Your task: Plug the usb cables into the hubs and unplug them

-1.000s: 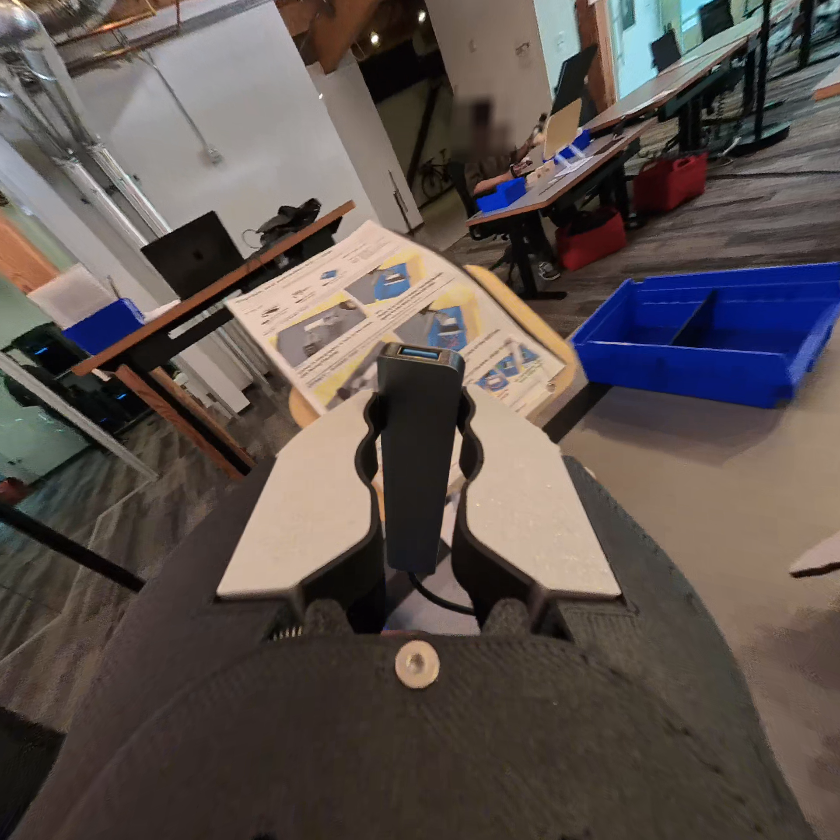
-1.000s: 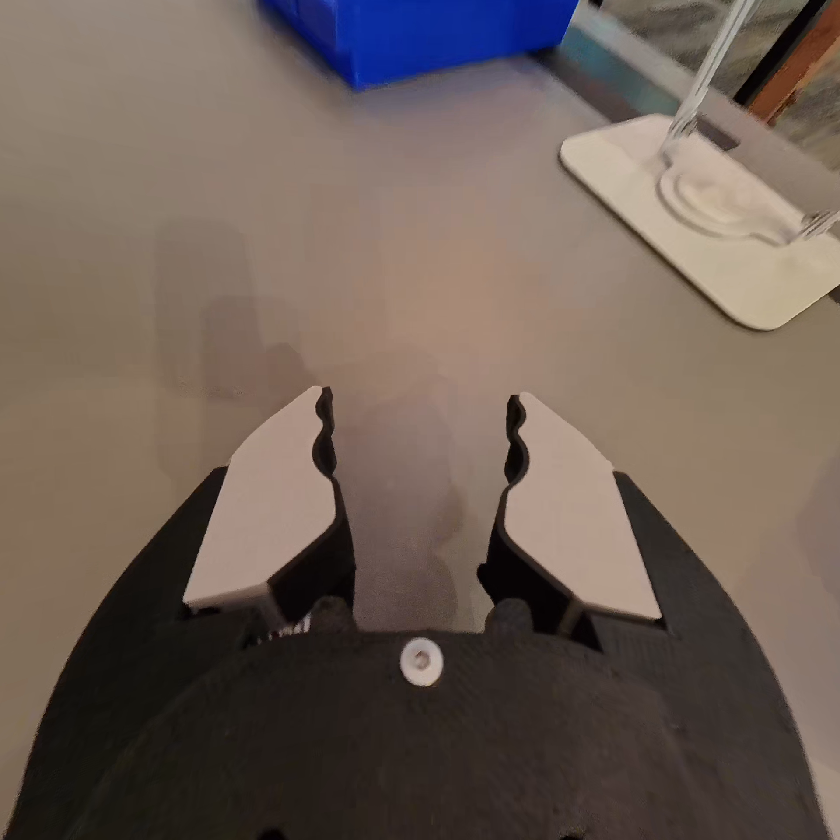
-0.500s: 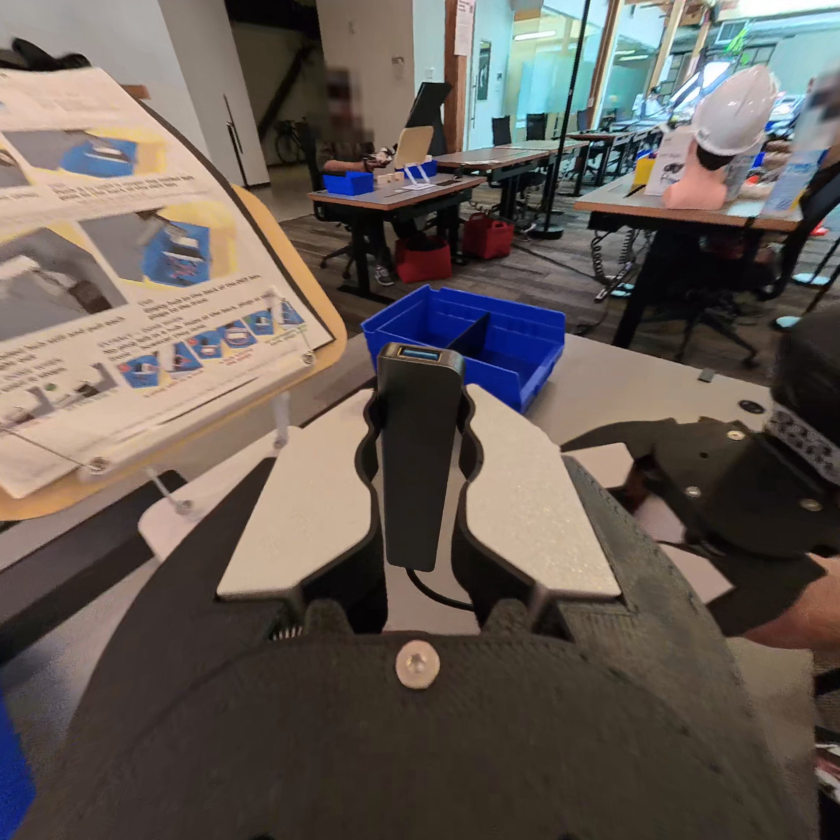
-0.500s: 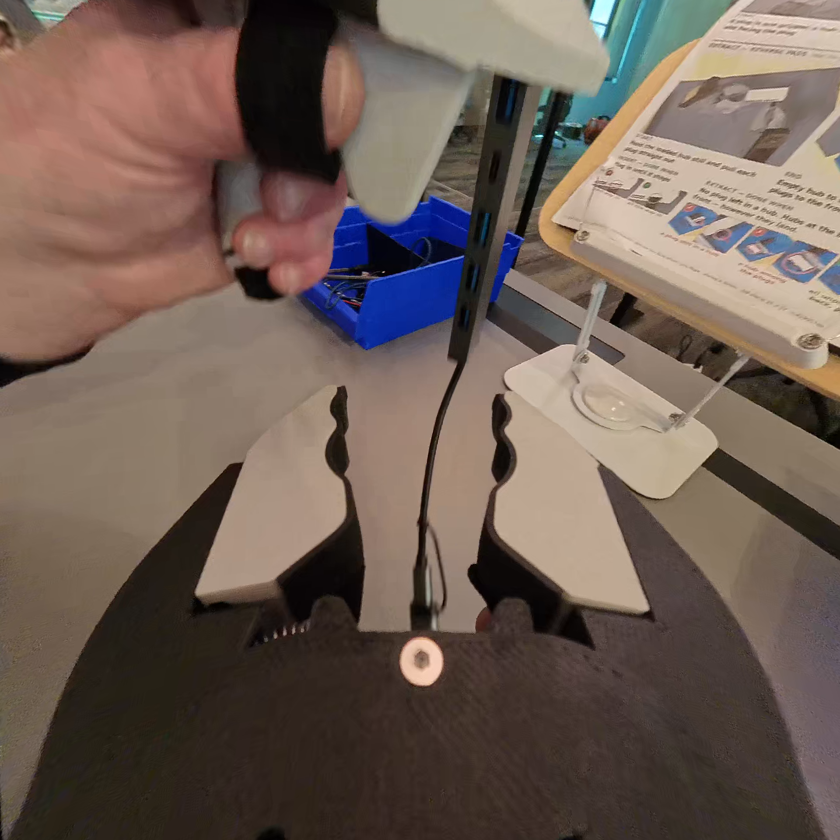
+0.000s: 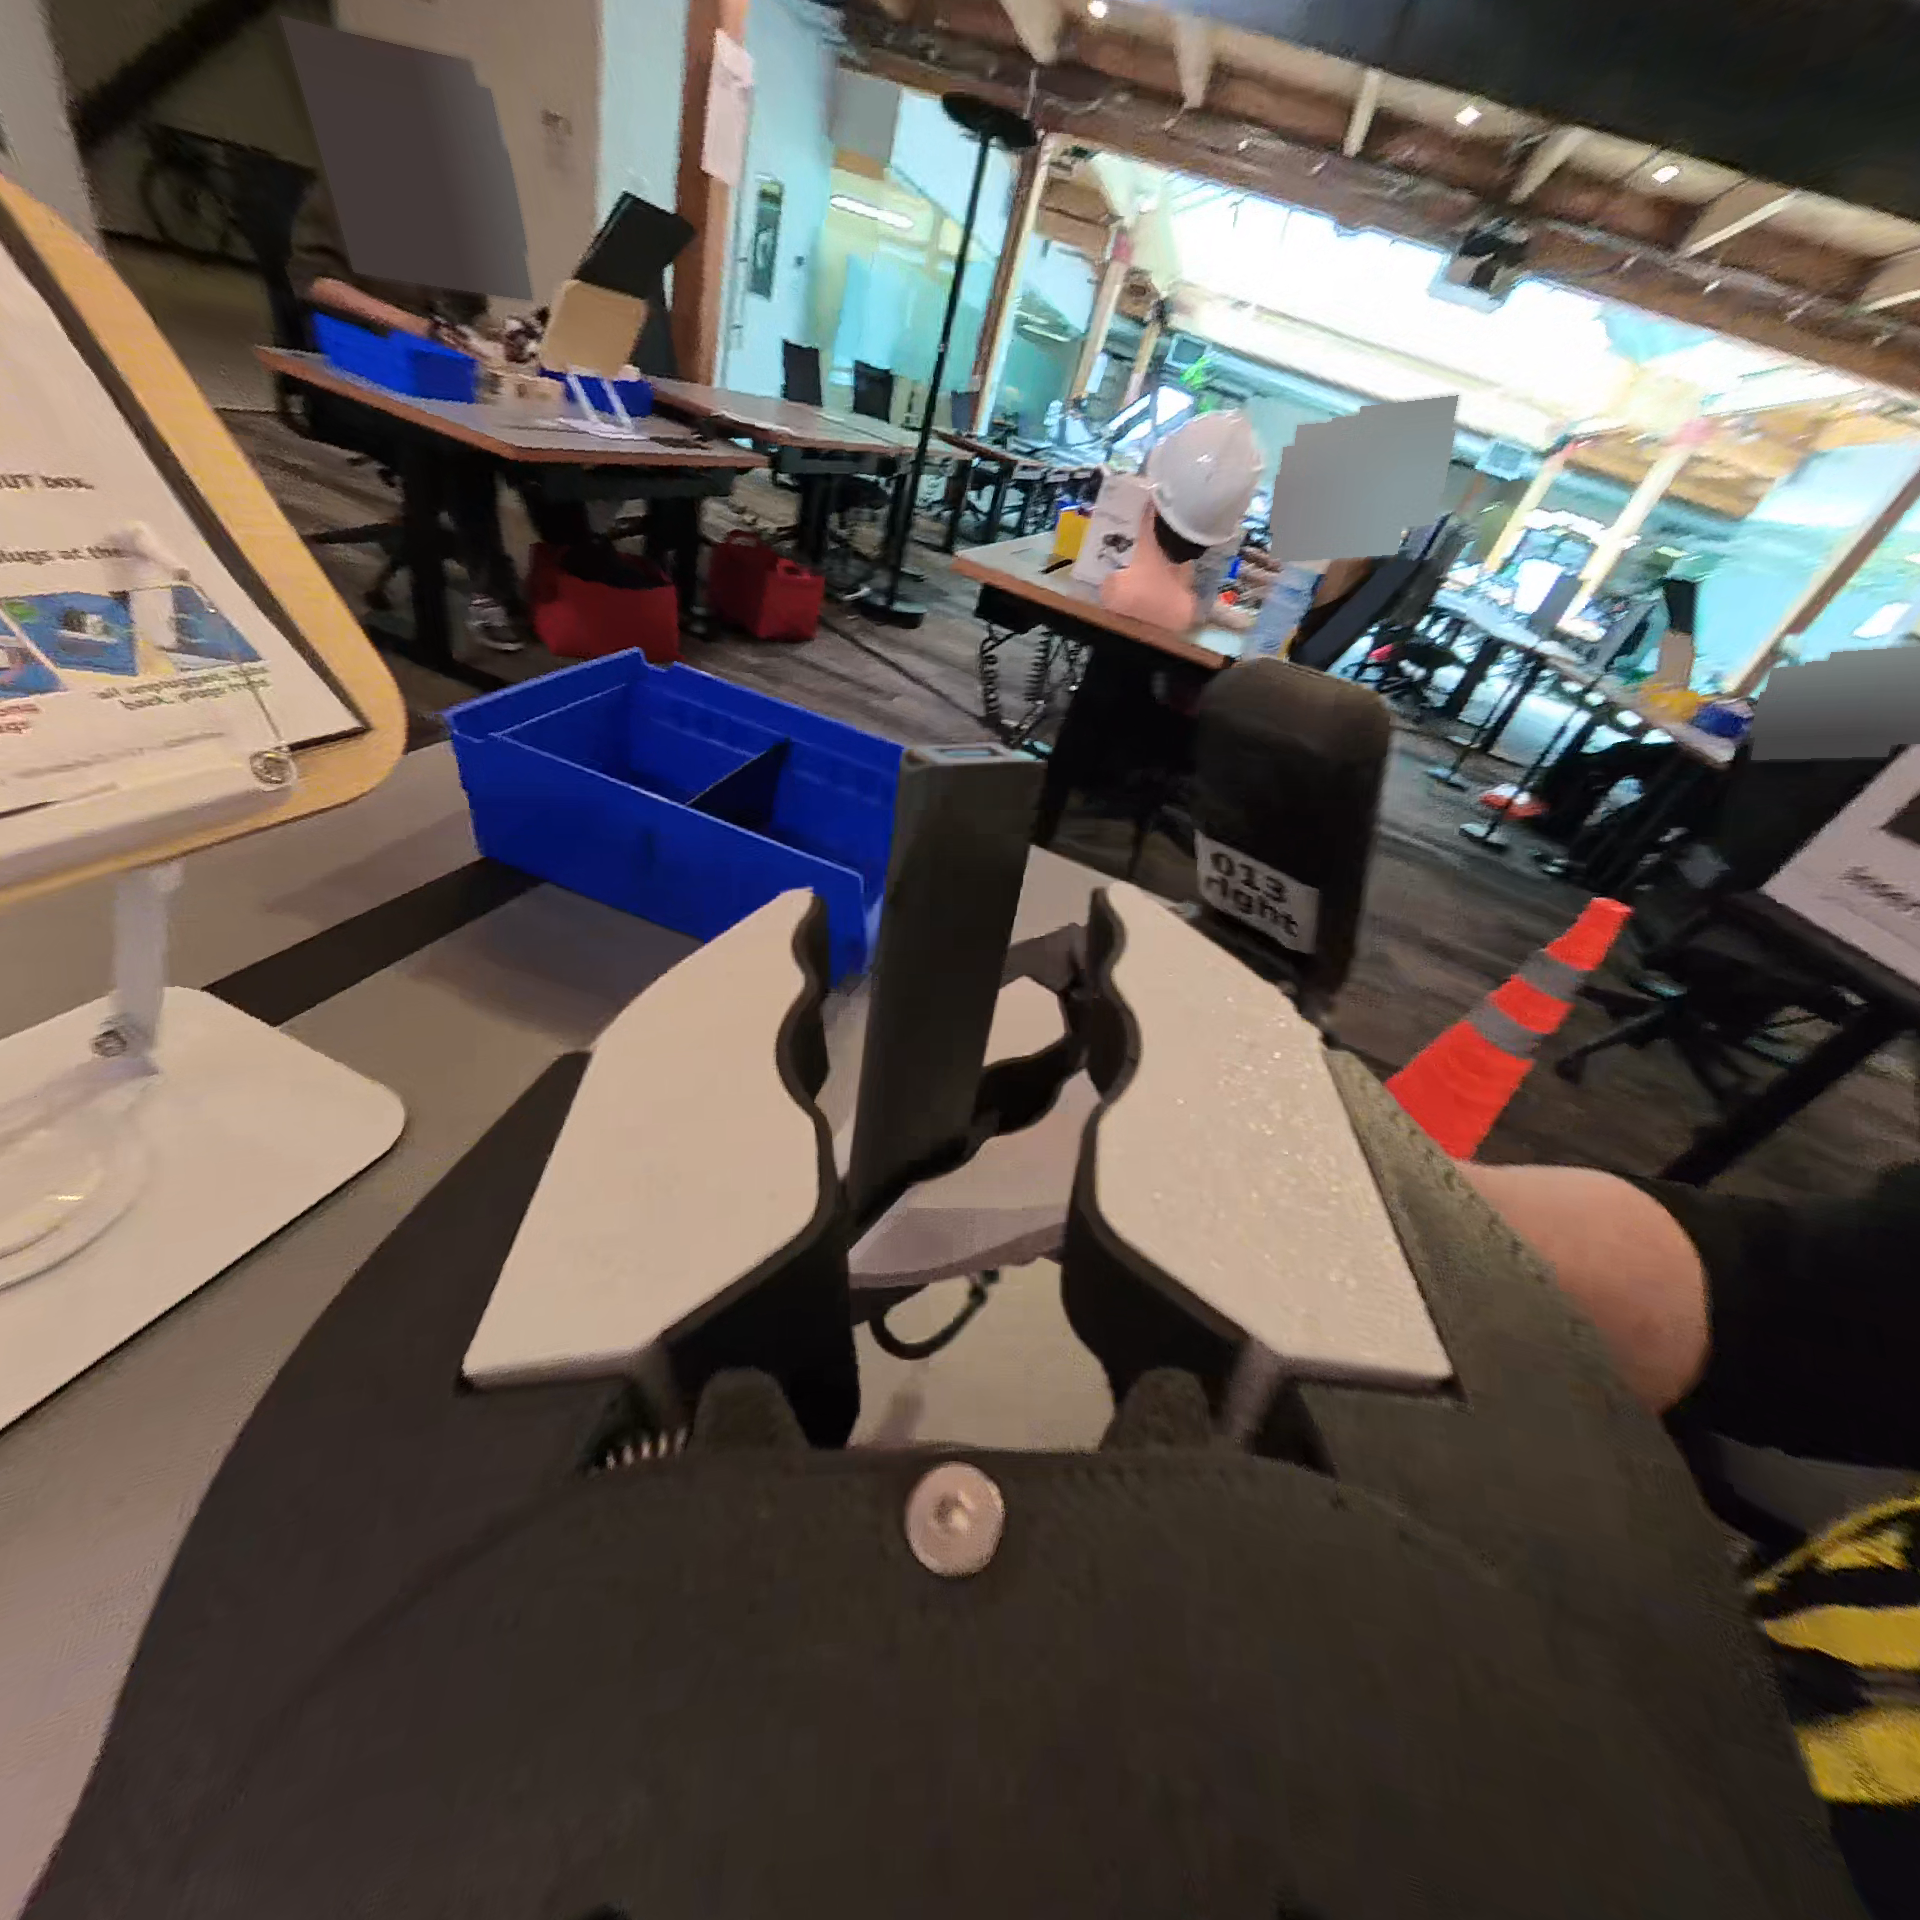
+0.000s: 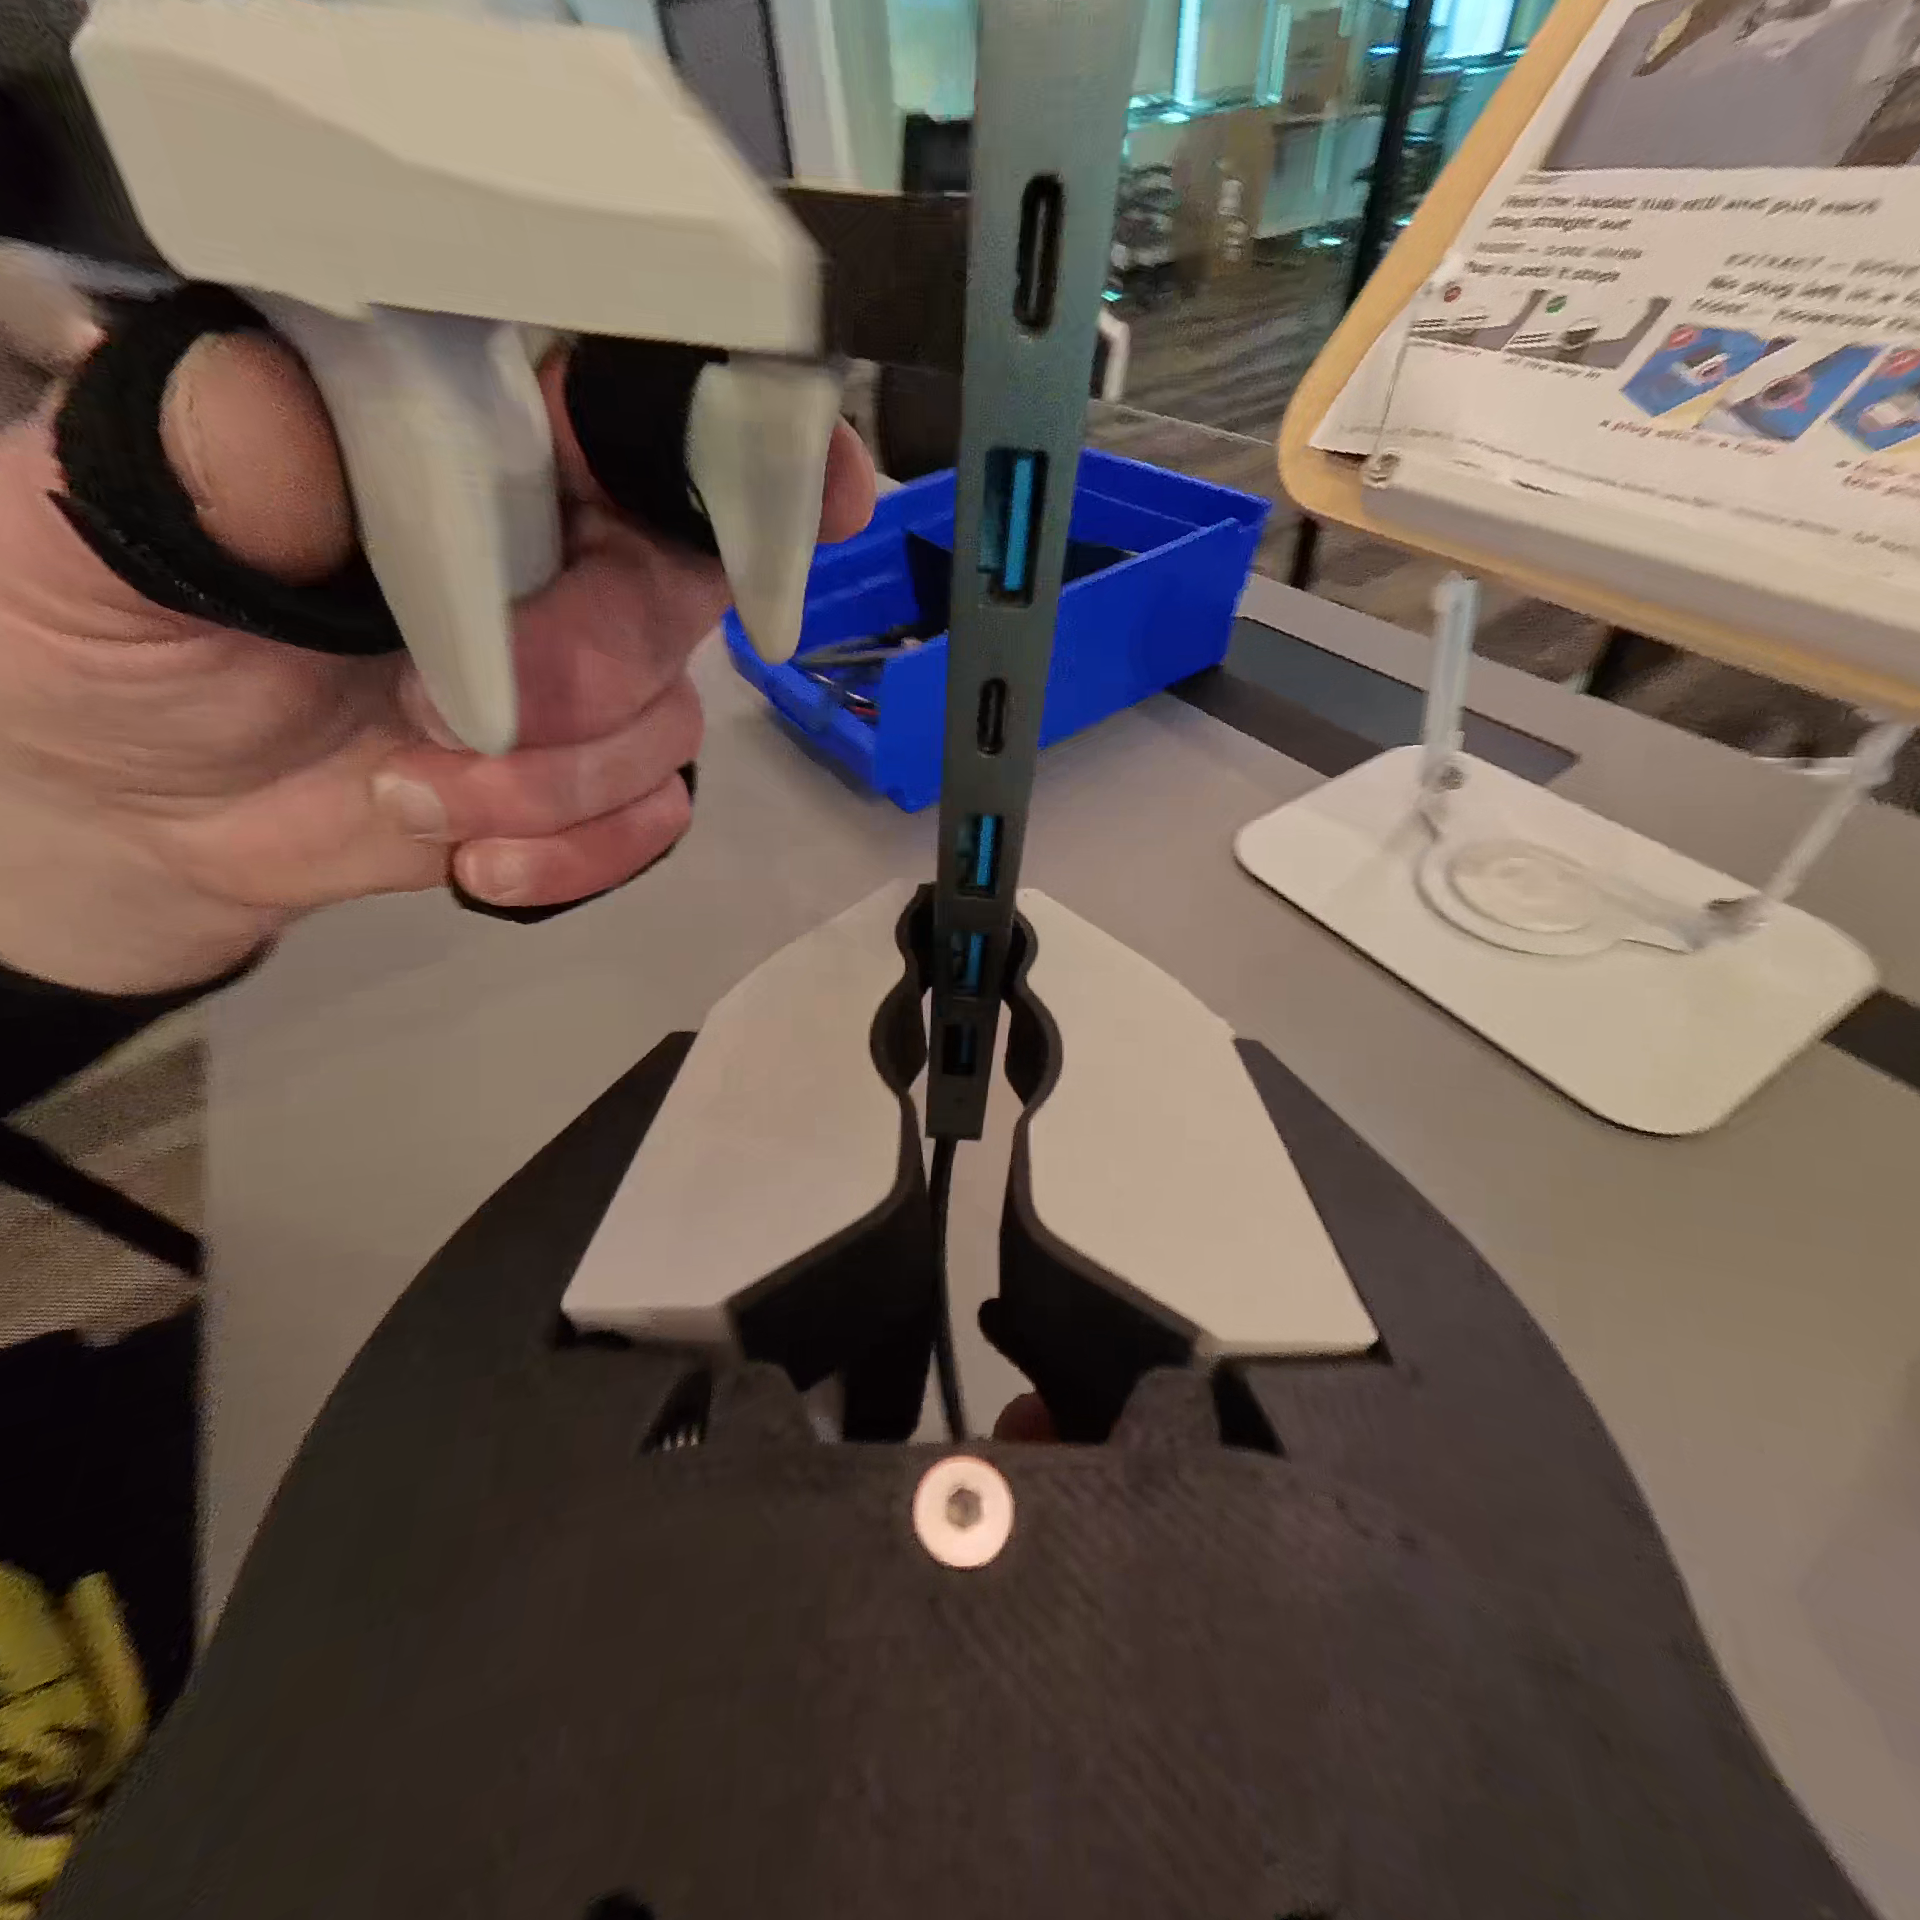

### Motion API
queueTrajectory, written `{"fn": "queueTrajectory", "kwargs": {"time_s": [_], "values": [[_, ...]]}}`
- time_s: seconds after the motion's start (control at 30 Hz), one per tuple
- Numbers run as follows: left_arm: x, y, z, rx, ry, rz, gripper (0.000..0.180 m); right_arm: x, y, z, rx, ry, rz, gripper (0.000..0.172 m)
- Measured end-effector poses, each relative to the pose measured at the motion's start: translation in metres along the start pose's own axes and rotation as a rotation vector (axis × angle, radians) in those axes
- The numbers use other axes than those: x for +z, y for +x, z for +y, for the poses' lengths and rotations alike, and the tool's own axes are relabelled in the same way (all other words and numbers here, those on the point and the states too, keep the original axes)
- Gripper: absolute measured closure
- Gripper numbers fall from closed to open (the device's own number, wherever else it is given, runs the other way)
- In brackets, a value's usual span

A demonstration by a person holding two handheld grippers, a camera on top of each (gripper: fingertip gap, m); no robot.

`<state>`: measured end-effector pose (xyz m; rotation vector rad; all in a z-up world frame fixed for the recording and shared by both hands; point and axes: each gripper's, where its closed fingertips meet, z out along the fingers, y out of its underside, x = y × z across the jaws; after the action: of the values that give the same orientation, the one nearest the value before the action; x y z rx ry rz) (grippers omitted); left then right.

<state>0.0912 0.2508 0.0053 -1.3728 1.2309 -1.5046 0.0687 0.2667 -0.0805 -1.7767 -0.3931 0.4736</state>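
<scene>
A dark grey USB hub (image 5: 945, 935) stands upright between the fingers of my left gripper (image 5: 953, 914). The jaws are open, with a gap between each pad and the hub. My right gripper (image 6: 966, 935) is shut on the hub's (image 6: 1023, 416) lower end, which has several ports along its edge. The hub's black cable (image 6: 945, 1299) runs down between the right fingers. In the left wrist view the right gripper's grey finger (image 5: 956, 1216) shows beneath the hub. In the right wrist view the left gripper's white handle (image 6: 436, 187) and a hand show at upper left.
A blue bin (image 5: 644, 810) sits at the grey table's far edge; in the right wrist view it (image 6: 1122, 623) holds cables. An instruction board (image 6: 1662, 312) on a white stand base (image 6: 1558, 935) stands beside it. An orange cone (image 5: 1507, 1018) stands on the floor.
The right gripper came up under the hub and shut on its lower end. The left jaws, shut on the hub before, opened off it.
</scene>
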Motion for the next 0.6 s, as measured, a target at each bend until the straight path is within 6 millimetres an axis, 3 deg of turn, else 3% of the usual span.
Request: {"fn": "queueTrajectory", "kwargs": {"time_s": [0.1, 0.27, 0.4, 0.47, 0.6], "values": [[-0.008, -0.005, 0.002, -0.023, -0.013, 0.038, 0.132, -0.005, 0.003, -0.003, 0.081, 0.034, -0.074, 0.162], [-0.004, -0.004, 0.028, -0.088, -0.081, 0.138, 0.127, -0.004, -0.019, 0.003, 0.190, 0.006, -0.314, 0.162], [0.003, 0.003, 0.045, -0.109, -0.113, 0.213, 0.145, 0.004, -0.034, 0.020, 0.190, -0.071, -0.394, 0.162], [0.003, 0.001, 0.050, -0.108, -0.123, 0.217, 0.164, 0.006, -0.040, 0.024, 0.193, -0.087, -0.424, 0.162], [0.001, -0.005, 0.054, -0.132, -0.129, 0.210, 0.169, 0.009, -0.041, 0.027, 0.221, -0.098, -0.439, 0.161]]}}
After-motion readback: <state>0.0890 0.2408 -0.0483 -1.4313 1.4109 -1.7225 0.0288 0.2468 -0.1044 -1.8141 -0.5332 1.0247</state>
